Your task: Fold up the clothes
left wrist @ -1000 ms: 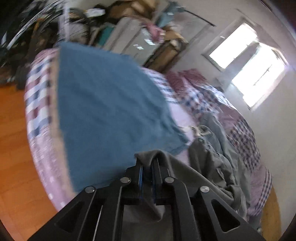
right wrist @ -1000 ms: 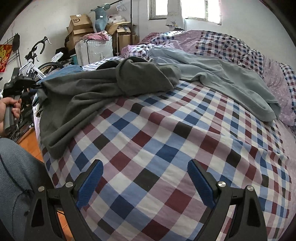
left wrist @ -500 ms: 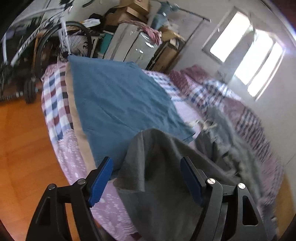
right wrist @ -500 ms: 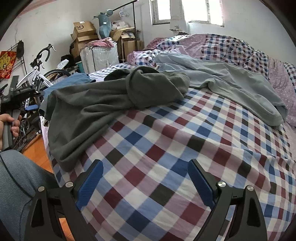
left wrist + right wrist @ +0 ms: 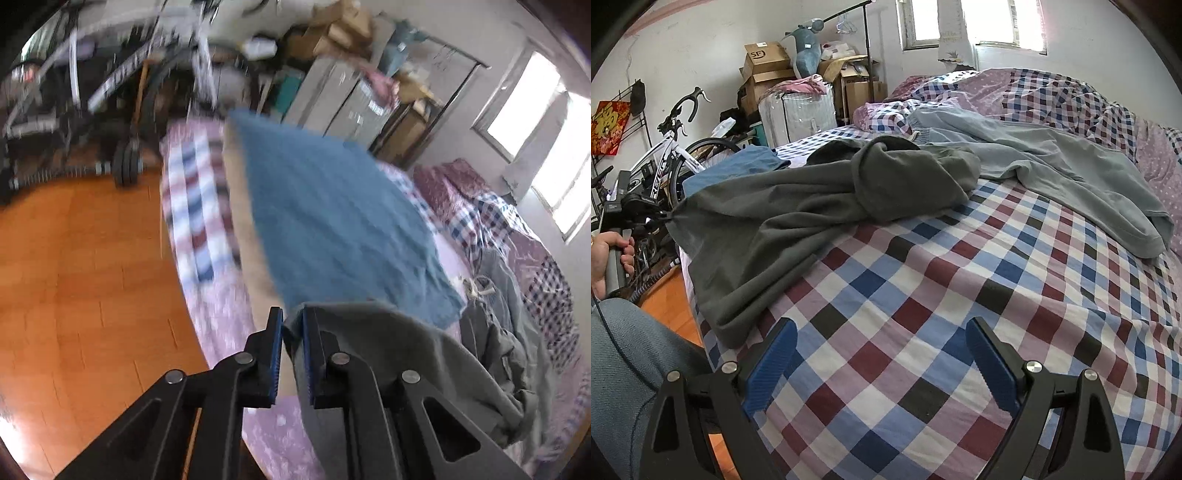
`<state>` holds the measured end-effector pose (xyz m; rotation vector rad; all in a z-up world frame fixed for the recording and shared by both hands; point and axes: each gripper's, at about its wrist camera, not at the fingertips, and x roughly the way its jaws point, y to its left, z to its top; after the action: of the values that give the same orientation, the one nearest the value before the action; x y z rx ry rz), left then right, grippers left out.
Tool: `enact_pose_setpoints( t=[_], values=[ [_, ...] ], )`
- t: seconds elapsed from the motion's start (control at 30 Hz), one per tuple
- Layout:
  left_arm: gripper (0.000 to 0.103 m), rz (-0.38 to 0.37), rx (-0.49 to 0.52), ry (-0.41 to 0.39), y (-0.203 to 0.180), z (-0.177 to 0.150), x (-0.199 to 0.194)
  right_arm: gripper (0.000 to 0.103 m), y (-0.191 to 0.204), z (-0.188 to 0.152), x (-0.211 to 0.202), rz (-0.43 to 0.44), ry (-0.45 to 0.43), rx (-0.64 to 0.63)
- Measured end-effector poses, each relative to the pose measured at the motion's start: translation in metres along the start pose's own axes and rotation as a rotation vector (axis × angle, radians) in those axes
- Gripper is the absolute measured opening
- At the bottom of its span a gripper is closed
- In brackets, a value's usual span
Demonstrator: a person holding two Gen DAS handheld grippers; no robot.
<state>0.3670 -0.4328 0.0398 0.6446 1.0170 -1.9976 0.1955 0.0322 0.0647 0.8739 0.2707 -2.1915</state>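
On the bed [image 5: 960, 295], left gripper [image 5: 292, 352] pinches only the grey shirt's [image 5: 798, 218] corner, might slip; right gripper [image 5: 881, 363] gapes empty.

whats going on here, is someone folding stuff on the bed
A person is working with a handheld gripper in each hand at a bed with a checked sheet. The left gripper is shut on a corner of the dark grey garment, which lies rumpled near the bed's edge. The right gripper hangs open over bare sheet, holding nothing. A light grey garment and a blue cloth lie untouched.
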Motion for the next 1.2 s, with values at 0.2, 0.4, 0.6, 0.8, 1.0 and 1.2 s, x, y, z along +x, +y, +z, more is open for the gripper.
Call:
enact_pose_setpoints(
  t=[0.2, 0.4, 0.6, 0.8, 1.0, 1.2],
  values=[
    [0.059, -0.081, 0.191, 0.000, -0.043, -0.017, -0.028, 0.095, -0.001, 0.001, 0.003, 0.015, -0.003, 0.018],
    [0.074, -0.288, 0.546, 0.028, -0.128, -0.087, -0.066, 0.095, -0.005, 0.002, 0.005, 0.029, -0.007, 0.055],
    [0.074, -0.463, 0.982, 0.129, -0.210, -0.202, -0.087, 0.095, -0.018, 0.003, 0.003, 0.025, -0.012, 0.116],
    [0.061, -0.396, 1.172, 0.165, -0.242, -0.260, -0.063, 0.095, -0.028, 0.005, 0.000, 0.021, -0.025, 0.153],
    [0.006, -0.351, 1.084, 0.255, -0.238, -0.251, -0.035, 0.095, -0.038, 0.009, 0.001, 0.030, -0.029, 0.193],
    [0.000, -0.900, 0.643, 0.423, -0.208, -0.181, -0.053, 0.095, -0.042, 0.011, 0.006, 0.066, -0.030, 0.237]
  ],
)
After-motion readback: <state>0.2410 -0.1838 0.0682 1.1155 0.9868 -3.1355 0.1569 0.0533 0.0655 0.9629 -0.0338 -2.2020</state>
